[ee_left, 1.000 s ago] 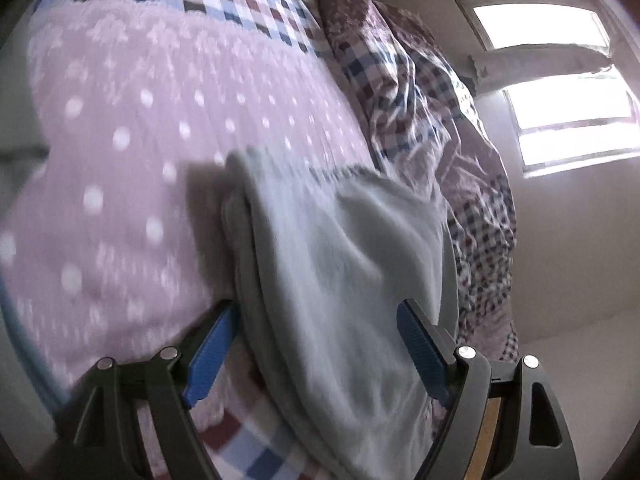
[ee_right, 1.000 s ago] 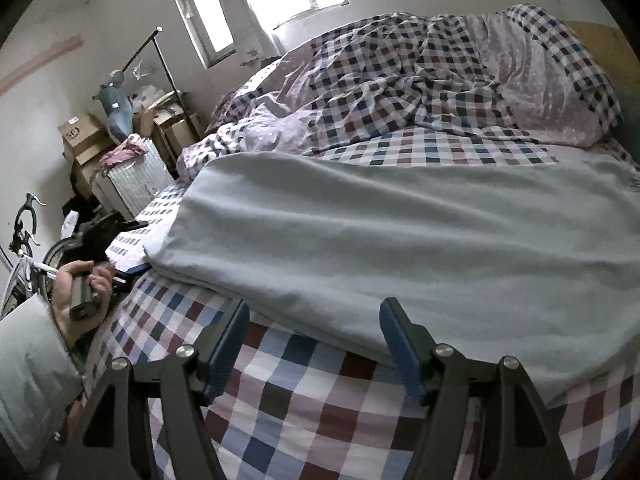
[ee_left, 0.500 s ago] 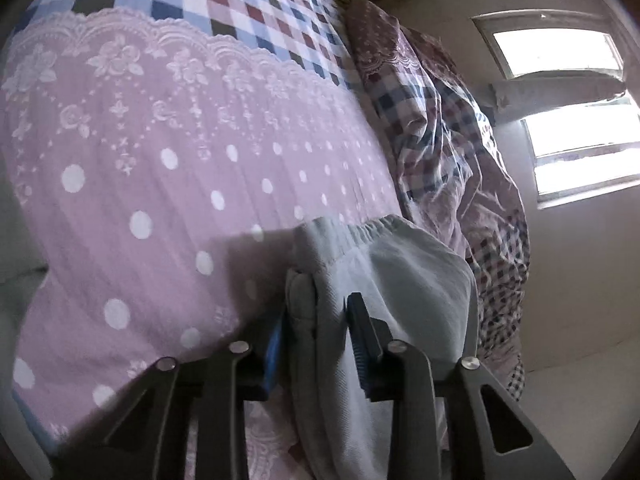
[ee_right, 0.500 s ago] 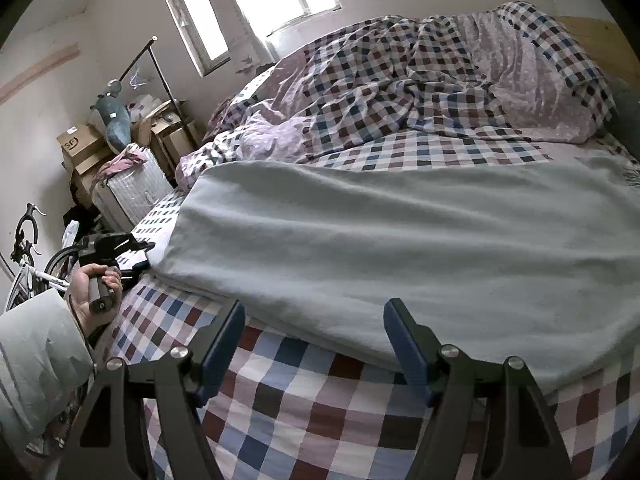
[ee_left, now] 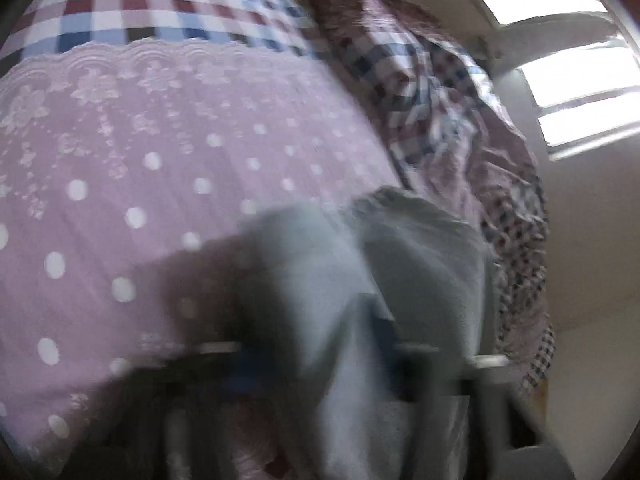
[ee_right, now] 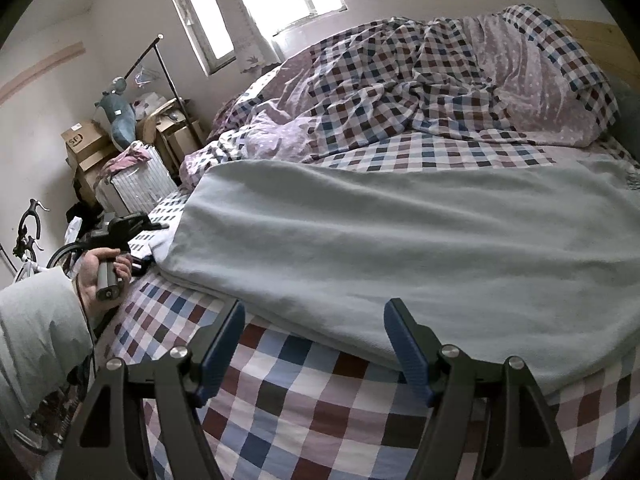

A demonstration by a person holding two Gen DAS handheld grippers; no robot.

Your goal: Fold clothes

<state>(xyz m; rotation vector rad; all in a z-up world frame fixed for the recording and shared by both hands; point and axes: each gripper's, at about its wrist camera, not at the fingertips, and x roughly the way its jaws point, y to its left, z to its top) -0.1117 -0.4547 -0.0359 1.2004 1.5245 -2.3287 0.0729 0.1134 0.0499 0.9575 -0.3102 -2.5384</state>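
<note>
A pale blue-grey garment (ee_right: 400, 240) lies spread flat across the checked bed sheet (ee_right: 320, 408). In the blurred left wrist view its bunched end (ee_left: 420, 260) runs up between the blue pads of my left gripper (ee_left: 316, 344). The jaws are closing and pinch the cloth. The right wrist view shows that left gripper (ee_right: 132, 224) at the garment's left end, held by a hand (ee_right: 100, 268). My right gripper (ee_right: 314, 316) stands open at the garment's near edge, fingertips either side of the hem, with nothing gripped.
A crumpled checked duvet (ee_right: 420, 92) fills the far side of the bed. Pink dotted bedding (ee_left: 160, 180) lies to the left of the garment's end. Beyond the bed's left end stand cardboard boxes (ee_right: 84, 148), a laundry basket (ee_right: 136, 184) and a bicycle (ee_right: 28, 232).
The left gripper's jaws went from wide apart to pinched on the garment's bunched end, and it has moved along the bed, blurring its view. The right gripper has stayed put.
</note>
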